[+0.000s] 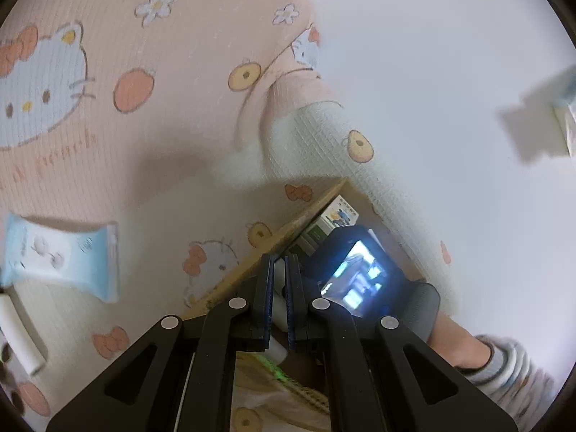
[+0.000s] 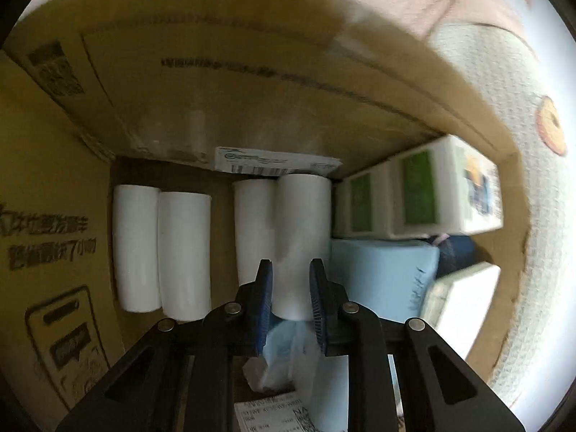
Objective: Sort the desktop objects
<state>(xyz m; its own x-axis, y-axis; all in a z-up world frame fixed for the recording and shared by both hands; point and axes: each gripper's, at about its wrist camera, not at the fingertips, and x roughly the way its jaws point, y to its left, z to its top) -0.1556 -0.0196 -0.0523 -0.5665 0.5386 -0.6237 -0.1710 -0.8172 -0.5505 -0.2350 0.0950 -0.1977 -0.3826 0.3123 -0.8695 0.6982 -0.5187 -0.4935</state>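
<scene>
My right gripper [image 2: 291, 266] is inside a cardboard box [image 2: 216, 82], jaws apart on either side of a white paper roll [image 2: 302, 223], the rightmost of several rolls lying on the box floor. Whether the pads touch it I cannot tell. Green-and-white tissue boxes [image 2: 417, 194] and a light blue pack [image 2: 381, 273] lie to the right. My left gripper [image 1: 280, 262] is above the box's edge [image 1: 252, 262], jaws narrowly apart with a white roll [image 1: 279, 298] showing between them. The right-hand device [image 1: 360, 270] with a lit screen is beside it.
A Hello Kitty cloth [image 1: 126, 108] covers the table. A blue wet-wipes pack [image 1: 61, 255] lies at the left, with a white roll [image 1: 18, 331] at the left edge. A white wall [image 1: 450, 108] is at the right. Paper labels [image 2: 273, 414] lie in the box.
</scene>
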